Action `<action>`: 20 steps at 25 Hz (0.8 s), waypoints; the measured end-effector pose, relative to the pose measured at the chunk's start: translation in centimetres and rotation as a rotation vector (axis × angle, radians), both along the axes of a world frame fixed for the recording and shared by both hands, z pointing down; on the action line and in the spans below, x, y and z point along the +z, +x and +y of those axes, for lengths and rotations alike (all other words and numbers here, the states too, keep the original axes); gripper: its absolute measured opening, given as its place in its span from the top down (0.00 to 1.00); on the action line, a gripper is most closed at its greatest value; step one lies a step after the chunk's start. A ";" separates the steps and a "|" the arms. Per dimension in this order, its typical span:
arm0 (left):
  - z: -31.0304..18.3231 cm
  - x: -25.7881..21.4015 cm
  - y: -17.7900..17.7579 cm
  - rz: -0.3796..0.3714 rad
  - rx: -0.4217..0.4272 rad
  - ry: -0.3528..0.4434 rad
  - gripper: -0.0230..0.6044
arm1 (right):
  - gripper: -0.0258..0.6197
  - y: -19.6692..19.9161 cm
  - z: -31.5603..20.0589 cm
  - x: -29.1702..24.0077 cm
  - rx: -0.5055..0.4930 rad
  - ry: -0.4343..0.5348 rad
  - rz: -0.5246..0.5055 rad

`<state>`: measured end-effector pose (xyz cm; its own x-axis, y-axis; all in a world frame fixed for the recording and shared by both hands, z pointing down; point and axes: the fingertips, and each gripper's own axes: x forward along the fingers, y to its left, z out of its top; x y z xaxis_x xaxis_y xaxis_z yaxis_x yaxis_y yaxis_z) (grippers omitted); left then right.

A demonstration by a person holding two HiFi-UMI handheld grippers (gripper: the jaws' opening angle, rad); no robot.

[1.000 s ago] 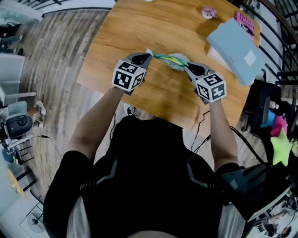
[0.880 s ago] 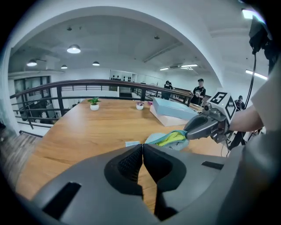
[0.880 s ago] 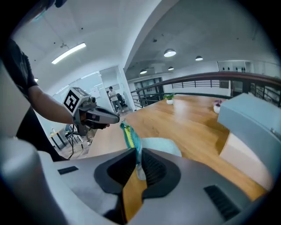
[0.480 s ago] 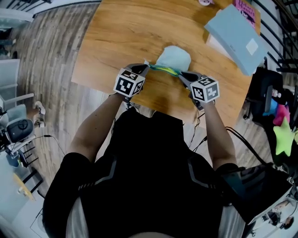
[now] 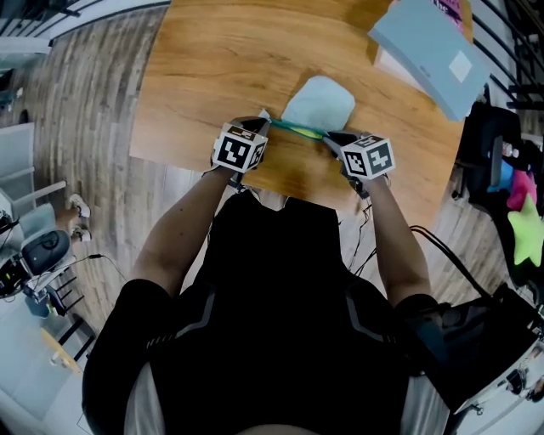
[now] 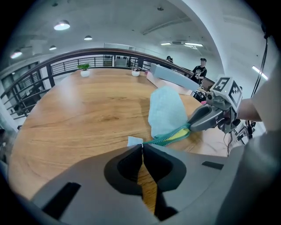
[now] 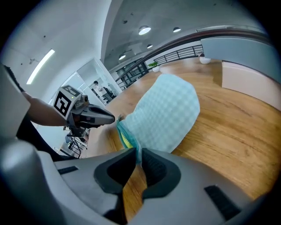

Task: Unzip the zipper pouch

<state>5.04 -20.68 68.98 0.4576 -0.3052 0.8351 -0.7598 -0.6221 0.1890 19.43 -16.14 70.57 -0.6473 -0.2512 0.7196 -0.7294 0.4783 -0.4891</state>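
Observation:
A light blue checked zipper pouch (image 5: 319, 102) hangs stretched between my two grippers above the front edge of the wooden table (image 5: 204, 76). Its teal zipper (image 5: 296, 127) runs taut from one gripper to the other, gaping a little to show yellow lining (image 6: 184, 134). My left gripper (image 5: 265, 121) is shut on the small fabric tab (image 6: 135, 141) at the zipper's left end. My right gripper (image 5: 328, 136) is shut on the pouch's right end, where the teal zipper edge (image 7: 127, 136) goes between its jaws. The pouch body (image 7: 164, 110) spreads away from me over the table.
A grey-blue box (image 5: 425, 47) lies at the table's back right over a pink item (image 5: 450, 7). Two small pots (image 6: 84, 72) (image 6: 135, 73) stand at the far edge. Bright toys (image 5: 527, 238) sit right of the table; people stand far back (image 6: 199, 70).
The pouch was bunched between the grippers; now its body has flipped out flat, away from me. Both grippers have drawn closer to the table's front edge with the zipper pulled straight.

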 end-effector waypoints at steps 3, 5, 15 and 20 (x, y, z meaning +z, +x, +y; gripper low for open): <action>0.0 0.3 0.2 0.001 0.021 -0.007 0.91 | 0.88 0.2 0.0 0.2 0.034 -0.039 -0.018; -0.1 0.5 0.2 0.018 0.024 -0.013 0.91 | 0.88 0.3 -0.2 0.2 0.055 -0.051 -0.026; 0.0 -1.9 0.2 0.052 0.077 0.015 0.91 | 0.70 -0.3 -0.5 -1.5 0.096 -0.009 0.045; -0.2 -4.7 -0.9 0.091 0.100 0.055 0.91 | 0.67 -0.5 -0.9 -5.4 0.151 0.062 0.041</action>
